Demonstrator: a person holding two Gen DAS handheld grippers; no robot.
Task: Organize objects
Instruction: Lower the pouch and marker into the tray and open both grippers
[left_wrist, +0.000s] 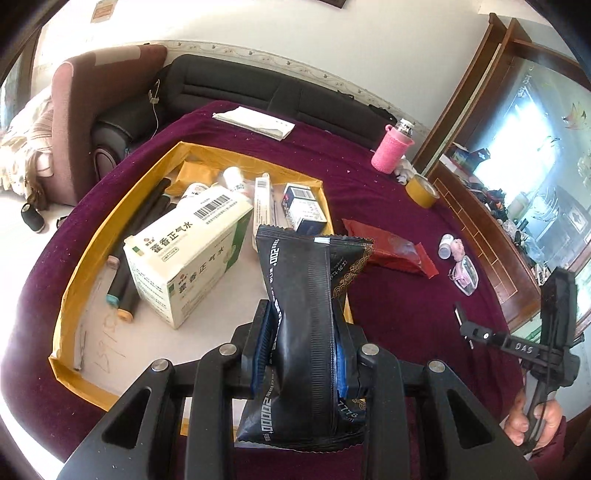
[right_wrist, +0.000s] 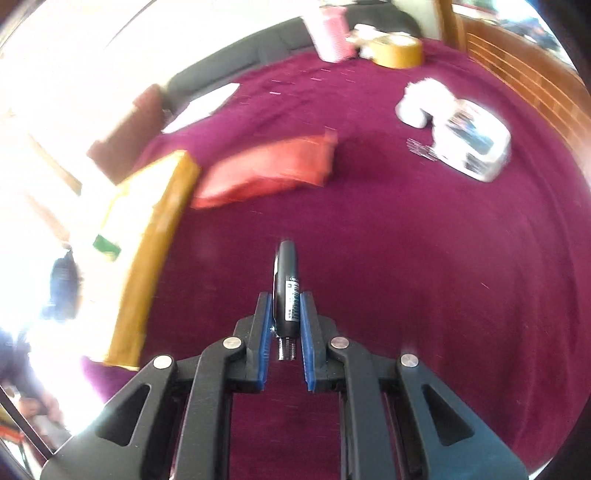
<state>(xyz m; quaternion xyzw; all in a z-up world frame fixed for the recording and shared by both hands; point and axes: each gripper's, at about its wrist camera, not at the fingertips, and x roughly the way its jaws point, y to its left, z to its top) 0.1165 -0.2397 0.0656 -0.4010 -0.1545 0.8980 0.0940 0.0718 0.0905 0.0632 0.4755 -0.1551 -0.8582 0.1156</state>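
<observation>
My left gripper (left_wrist: 304, 314) is shut on a black snack packet (left_wrist: 303, 314), held upright over the near right edge of the yellow-rimmed cardboard tray (left_wrist: 70, 288). The tray holds a white medicine box (left_wrist: 184, 254), black tubes (left_wrist: 125, 291), small bottles and a blue box (left_wrist: 304, 206). My right gripper (right_wrist: 286, 299) is shut on a small black pen-like item (right_wrist: 287, 284) above the purple cloth; it also shows in the left wrist view (left_wrist: 461, 317), to the right of the tray. A red packet (left_wrist: 388, 247) lies on the cloth by the tray, also in the right wrist view (right_wrist: 266, 170).
The purple cloth (left_wrist: 388, 173) also bears a pink-sleeved bottle (left_wrist: 391, 147), a yellow tape roll (left_wrist: 423, 190), a folded white paper (left_wrist: 255, 122), a small white bottle (left_wrist: 445, 245) and a clear plastic case (right_wrist: 472, 147). A dark sofa and a wooden cabinet stand behind.
</observation>
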